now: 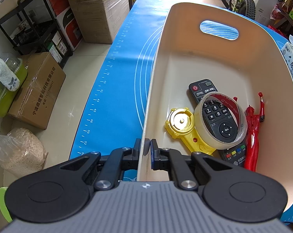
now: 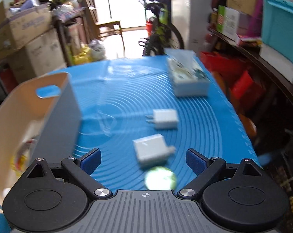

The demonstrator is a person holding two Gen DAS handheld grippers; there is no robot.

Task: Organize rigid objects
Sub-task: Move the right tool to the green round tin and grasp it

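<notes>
My left gripper (image 1: 145, 147) is shut on the near left wall of a beige bin (image 1: 214, 62) that stands on the blue mat. Inside the bin lie a black remote (image 1: 218, 116), a roll of clear tape (image 1: 202, 134) on top of it, a yellow toy (image 1: 185, 128) and a red figure (image 1: 253, 134). My right gripper (image 2: 143, 161) is open and empty above the mat. Just ahead of it lie two white chargers, one near (image 2: 150, 149) and one farther (image 2: 164, 119), and a round greenish object (image 2: 160, 177). The bin (image 2: 39, 108) stands at its left. The right wrist view is blurred.
A tissue box (image 2: 187, 77) lies at the far right of the blue mat (image 2: 117, 101); it also shows in the left wrist view (image 1: 292, 62). Cardboard boxes (image 1: 35, 89), a black shelf rack and a bicycle stand on the floor around the table.
</notes>
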